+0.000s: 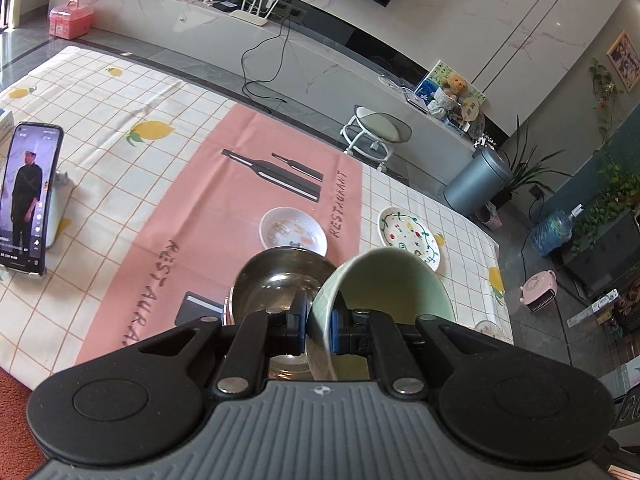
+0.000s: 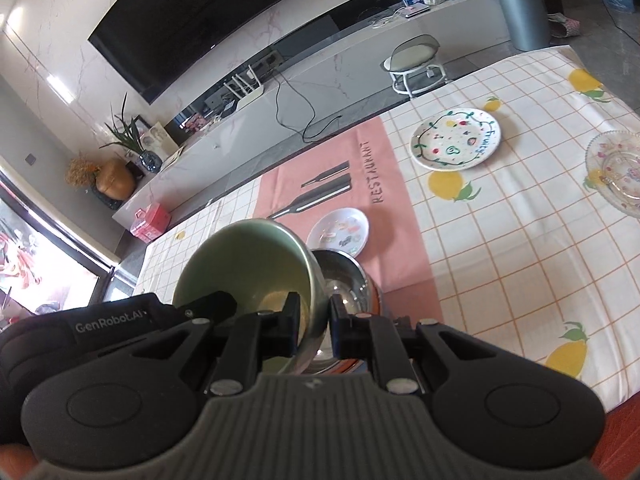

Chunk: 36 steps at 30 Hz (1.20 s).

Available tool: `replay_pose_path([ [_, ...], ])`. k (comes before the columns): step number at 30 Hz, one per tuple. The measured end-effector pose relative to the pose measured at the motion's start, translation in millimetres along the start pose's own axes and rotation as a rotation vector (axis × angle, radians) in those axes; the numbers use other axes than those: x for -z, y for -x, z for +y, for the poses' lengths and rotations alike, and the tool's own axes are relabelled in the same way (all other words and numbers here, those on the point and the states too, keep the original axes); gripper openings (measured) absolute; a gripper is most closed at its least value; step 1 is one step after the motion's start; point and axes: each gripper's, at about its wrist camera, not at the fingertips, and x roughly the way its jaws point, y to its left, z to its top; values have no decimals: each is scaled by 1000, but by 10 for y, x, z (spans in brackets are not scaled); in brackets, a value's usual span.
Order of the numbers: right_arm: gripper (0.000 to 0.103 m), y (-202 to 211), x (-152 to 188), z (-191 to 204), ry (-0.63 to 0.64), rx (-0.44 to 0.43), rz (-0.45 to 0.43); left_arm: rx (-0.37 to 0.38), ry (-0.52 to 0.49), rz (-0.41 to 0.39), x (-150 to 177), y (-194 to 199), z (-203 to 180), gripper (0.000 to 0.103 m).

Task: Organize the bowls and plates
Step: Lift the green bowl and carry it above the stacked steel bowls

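A pale green bowl (image 1: pixel 392 292) hangs tilted above the table, held by both grippers on opposite sides of its rim. My left gripper (image 1: pixel 320 320) is shut on its wall, one pad inside and one outside. My right gripper (image 2: pixel 316 320) is shut on the opposite wall of the same green bowl (image 2: pixel 244 268). Just beyond and below it sits a steel bowl (image 1: pixel 276 280), also in the right wrist view (image 2: pixel 344 280). Farther out lie a small white dish (image 2: pixel 340 232) on the pink mat and a painted plate (image 2: pixel 456 140) on the checked cloth.
A clear glass dish (image 2: pixel 616 168) lies at the right edge of the table. A phone (image 1: pixel 28 196) stands propped at the left. The lemon-print tablecloth (image 2: pixel 520 240) ends near a stool (image 2: pixel 416 60) and a grey bin (image 2: pixel 520 8) on the floor.
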Motion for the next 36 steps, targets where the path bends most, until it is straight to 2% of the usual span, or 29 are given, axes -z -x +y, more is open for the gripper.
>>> replay_pose_path([
  [8,12,-272,159,122,34,34,72,-10,35,46,101,-78,356,12],
  [15,11,-495,200,80,28,62,123,-29,41,81,121,-211,482,13],
  [19,11,-568,191,90,29,66,135,-13,51,81,73,-236,485,13],
  [28,10,-622,-45,18,23,101,99,13,-13,82,-21,-453,289,13],
  [36,9,-842,-62,-82,31,114,136,-40,-101,103,-9,-595,248,13],
])
